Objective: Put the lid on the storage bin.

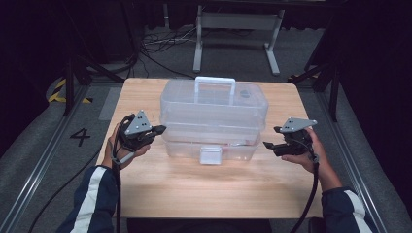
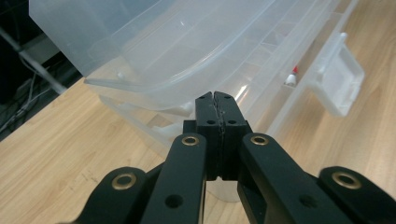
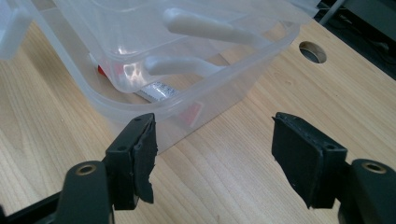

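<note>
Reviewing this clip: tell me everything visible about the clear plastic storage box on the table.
The clear plastic storage box stands upright mid-table on the wooden table. It looks like translucent plastic in stacked tiers, with a white carry handle raised on its lid and a white front latch hanging open. The upper tier looks lifted off the base. Small items lie inside, one with a red tip. The left gripper, jaws shut, sits at its left end; contact is unclear. The right gripper, jaws open, is beside its right end, apart.

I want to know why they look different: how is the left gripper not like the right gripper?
The left gripper is shut, pads pressed together; the right gripper is open, with bare table between its pads. The left points at the clear box from its left side, the right from its right side. Both are black, hand-held, and holding nothing.
</note>
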Motion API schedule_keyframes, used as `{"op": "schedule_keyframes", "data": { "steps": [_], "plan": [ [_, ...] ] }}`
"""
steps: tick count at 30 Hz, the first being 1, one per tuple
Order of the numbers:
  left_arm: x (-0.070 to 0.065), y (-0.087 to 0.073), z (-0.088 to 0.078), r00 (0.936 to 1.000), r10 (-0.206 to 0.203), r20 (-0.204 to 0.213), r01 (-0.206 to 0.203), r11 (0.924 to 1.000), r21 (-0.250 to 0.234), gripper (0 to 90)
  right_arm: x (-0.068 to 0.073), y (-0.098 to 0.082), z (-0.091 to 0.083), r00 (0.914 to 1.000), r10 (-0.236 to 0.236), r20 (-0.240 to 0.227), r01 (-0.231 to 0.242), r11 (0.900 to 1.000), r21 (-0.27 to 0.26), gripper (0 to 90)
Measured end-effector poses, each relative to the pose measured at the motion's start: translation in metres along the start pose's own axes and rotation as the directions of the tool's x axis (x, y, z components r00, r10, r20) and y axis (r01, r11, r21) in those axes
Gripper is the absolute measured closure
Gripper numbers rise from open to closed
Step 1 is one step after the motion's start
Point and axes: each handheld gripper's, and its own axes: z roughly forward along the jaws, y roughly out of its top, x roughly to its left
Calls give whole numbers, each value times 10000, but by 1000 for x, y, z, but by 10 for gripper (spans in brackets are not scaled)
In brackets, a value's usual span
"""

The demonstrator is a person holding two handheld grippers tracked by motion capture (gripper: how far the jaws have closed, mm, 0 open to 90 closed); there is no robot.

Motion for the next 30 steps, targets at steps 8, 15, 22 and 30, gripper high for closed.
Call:
{"op": "schedule_keyframes", "data": {
  "steps": [8,15,22,30],
  "plan": [
    [-3,-8,3,10000,38,57,-40,9994,355,899,1,0,3,10000,-21,-55,21,10000,61,317],
    [-6,-13,5,9999,100,51,-104,9976,688,899,2,-1,4,9999,-52,-103,53,9999,153,317],
    [-9,-17,10,9999,154,45,-157,9949,996,899,2,-2,5,9999,-59,-140,62,9997,226,317],
    [-11,-20,14,9998,201,-1,-200,9937,1107,899,3,-2,6,9998,-98,-169,102,9996,245,317]
  ]
}}
